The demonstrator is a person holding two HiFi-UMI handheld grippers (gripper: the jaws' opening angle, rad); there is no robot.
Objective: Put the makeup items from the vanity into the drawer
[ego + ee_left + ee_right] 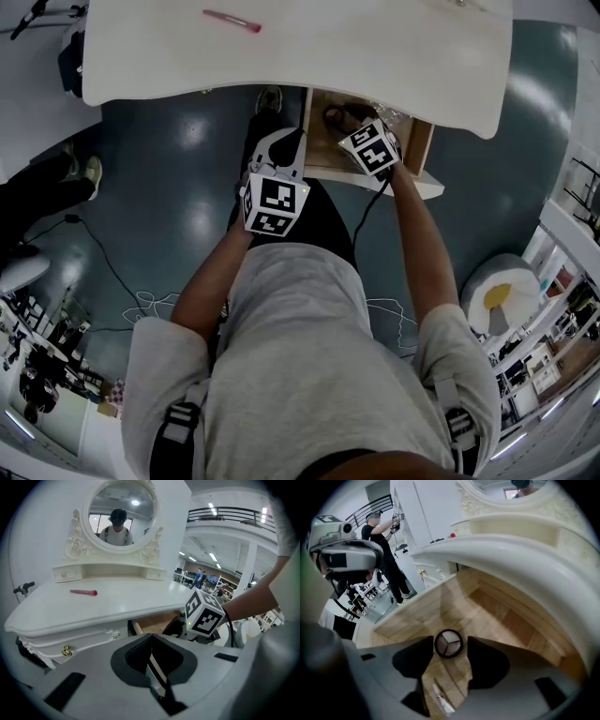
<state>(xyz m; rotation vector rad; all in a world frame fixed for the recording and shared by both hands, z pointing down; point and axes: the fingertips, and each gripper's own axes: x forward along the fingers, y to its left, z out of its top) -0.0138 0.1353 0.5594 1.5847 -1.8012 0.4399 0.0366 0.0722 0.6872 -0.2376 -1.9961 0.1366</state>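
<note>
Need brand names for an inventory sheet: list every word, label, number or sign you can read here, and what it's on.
No readable words or numbers in any view.
Left marker cube on the left gripper, right marker cube on the right gripper: black-and-white square patterns only, no letters.
Round compact in the drawer: no print shows.
Pink stick on the vanity: too small to tell.

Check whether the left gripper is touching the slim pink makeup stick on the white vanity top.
Apart. The left gripper view shows the slim pink makeup stick lying on the white vanity top, far beyond the left gripper's shut jaws.
</note>
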